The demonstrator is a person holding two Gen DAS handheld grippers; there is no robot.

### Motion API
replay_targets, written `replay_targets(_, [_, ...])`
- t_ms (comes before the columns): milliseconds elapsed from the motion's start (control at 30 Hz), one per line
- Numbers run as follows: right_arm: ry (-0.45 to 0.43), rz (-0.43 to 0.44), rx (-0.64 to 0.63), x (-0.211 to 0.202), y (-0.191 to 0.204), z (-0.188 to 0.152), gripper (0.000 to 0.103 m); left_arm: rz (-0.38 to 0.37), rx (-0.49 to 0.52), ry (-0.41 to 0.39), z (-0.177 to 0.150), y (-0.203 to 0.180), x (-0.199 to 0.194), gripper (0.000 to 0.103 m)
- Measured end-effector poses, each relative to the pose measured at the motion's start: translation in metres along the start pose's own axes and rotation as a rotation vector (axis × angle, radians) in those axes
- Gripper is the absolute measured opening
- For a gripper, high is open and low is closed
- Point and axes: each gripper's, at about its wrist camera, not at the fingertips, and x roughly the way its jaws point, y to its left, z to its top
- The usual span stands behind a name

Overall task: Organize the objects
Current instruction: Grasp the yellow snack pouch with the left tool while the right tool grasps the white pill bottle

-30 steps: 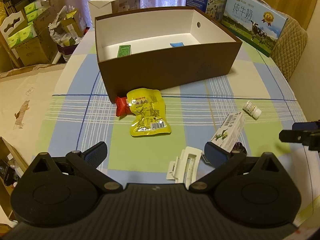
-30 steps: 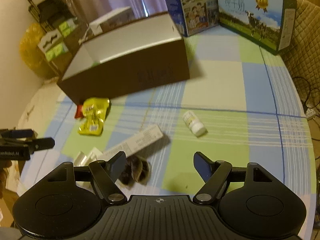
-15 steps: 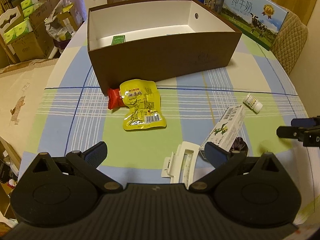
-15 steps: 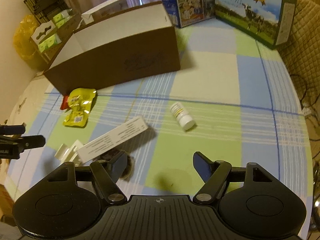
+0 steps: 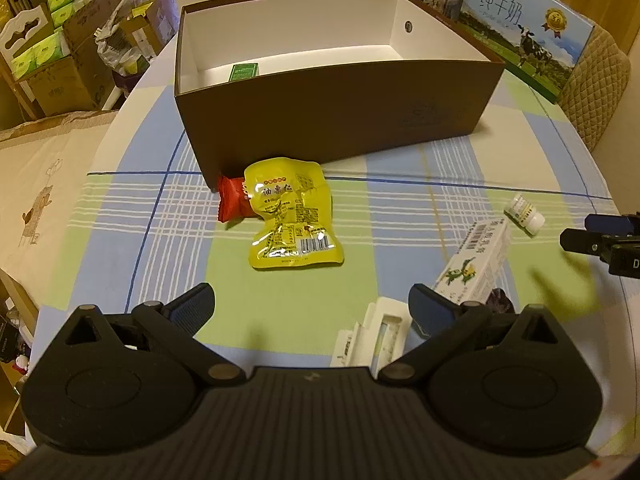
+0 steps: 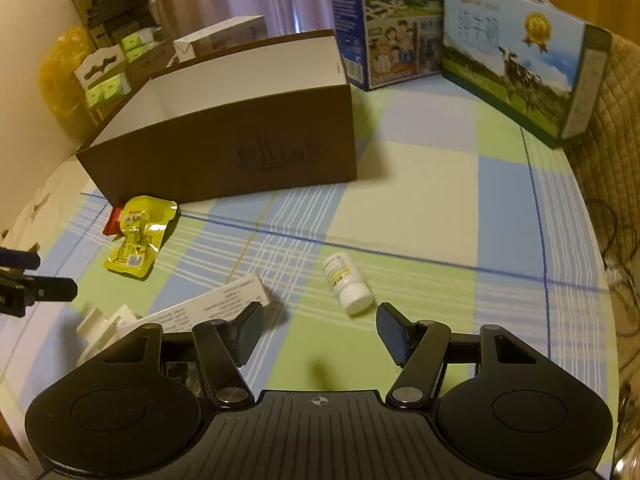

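Checked cloth in blue, green and white covers the counter (image 5: 120, 216), with milk cartons (image 6: 512, 52) standing along its far edge.

1. Container. A brown box (image 5: 336, 116) with a white interior stands open at mid-counter. A small green packet (image 5: 243, 71) already lies on its floor near the left end.

2. Loose items. A yellow snack pouch (image 5: 292, 216) lies just in front of the box, overlapping a red wrapper (image 5: 232, 204). A long white carton (image 5: 476, 264) lies to the right, near a small white bottle (image 6: 347, 283) on its side. A white plastic tray (image 5: 376, 336) and a dark item partly hidden under the carton sit close to the left gripper.

3. Gripper state. The left gripper (image 5: 312, 308) hovers with jaws spread wide and nothing between them, pointed toward the pouch. The right gripper (image 6: 320, 332) is likewise spread and empty, with the bottle just ahead of its opening.

4. Step in hand. Judged from the layout, this is the approach to a pick; most items remain outside the box.

5. Next move. The right gripper is best placed: advance until the jaws straddle the bottle across its body, close, lift, then carry it over the box wall. The bottle may roll if nudged off-centre.
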Motion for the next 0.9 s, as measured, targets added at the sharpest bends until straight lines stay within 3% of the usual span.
replay_targets(200, [0.007,-0.010,-0.086,0.024,-0.006,0.005,0.050,0.023,-0.013,0.000,0.007,0.006,0.012,0.101])
replay_targets(667, [0.077,-0.014,-0.176,0.073,-0.015,0.012,0.041,0.044,-0.031,0.011,0.016,0.014,0.047,0.097])
replay_targets(800, [0.112,-0.012,-0.174,0.081,-0.015,0.013,0.024,0.041,-0.025,0.009,0.019,0.012,0.058,0.097])
replay_targets(900, [0.104,-0.022,-0.176,0.081,-0.014,0.013,0.024,0.045,-0.022,0.005,0.024,0.011,0.067,0.095])
